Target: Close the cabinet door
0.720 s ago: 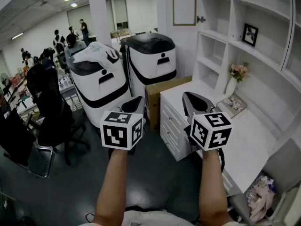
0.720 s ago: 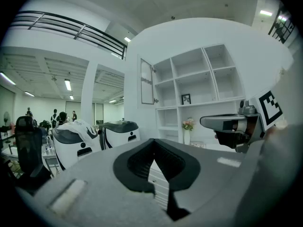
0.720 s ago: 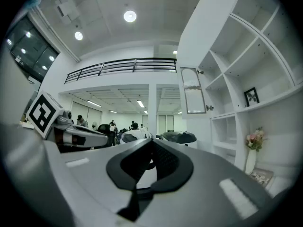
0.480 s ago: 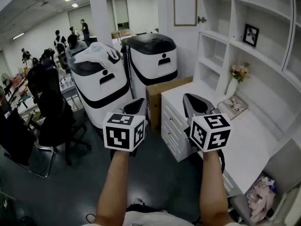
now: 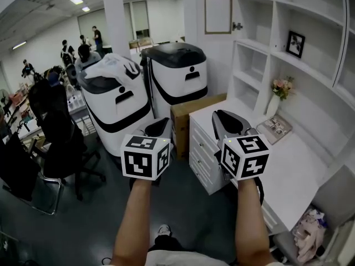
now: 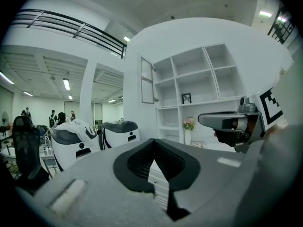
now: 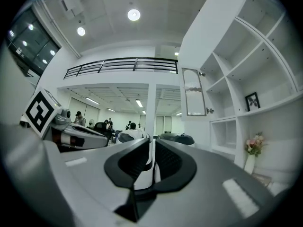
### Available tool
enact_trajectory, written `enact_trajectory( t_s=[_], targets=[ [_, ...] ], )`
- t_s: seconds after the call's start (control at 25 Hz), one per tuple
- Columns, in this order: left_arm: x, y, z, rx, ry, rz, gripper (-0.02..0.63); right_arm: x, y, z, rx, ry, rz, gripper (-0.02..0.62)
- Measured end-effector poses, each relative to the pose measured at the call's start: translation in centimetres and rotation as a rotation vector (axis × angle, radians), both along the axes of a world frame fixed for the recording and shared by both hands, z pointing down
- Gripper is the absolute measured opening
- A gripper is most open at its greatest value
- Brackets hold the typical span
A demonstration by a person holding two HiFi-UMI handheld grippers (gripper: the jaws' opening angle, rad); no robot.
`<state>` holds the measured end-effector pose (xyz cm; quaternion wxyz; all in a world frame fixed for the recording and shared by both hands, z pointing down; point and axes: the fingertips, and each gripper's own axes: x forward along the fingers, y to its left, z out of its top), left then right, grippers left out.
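Your left gripper (image 5: pixel 160 122) and right gripper (image 5: pixel 221 115) are smooth grey shells with black jaw pads. Each carries a white cube printed with black square markers: the left cube (image 5: pixel 145 157) and the right cube (image 5: pixel 244 157). Your forearms (image 5: pixel 136 215) are bare. A black cable (image 5: pixel 261 193) runs beside the right wrist. You wear a pale top (image 5: pixel 183 257).
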<state>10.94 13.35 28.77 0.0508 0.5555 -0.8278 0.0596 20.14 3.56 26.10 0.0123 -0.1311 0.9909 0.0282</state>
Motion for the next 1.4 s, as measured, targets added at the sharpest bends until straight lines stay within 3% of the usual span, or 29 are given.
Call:
enact_trajectory(
  t_s=[0.28,0.68,1.4],
  targets=[
    [-3.2,-2.4,-0.7,0.009,-0.010,0.045,0.000,-3.3,-1.3,-0.7,0.022,-0.006,0.031,0.062],
    [-10.7,-5.3,-0.9,0.007,-0.007,0.091,0.000,-10.5,-3.4,-1.1,0.031,-0.006,0.073,0.097],
    [-23.4,-6.4,-1.9,0.015,-0.018,0.162,0.000,-22.3,-4.4,-3.0,0.021,-0.027,0.160,0.193]
  ],
)
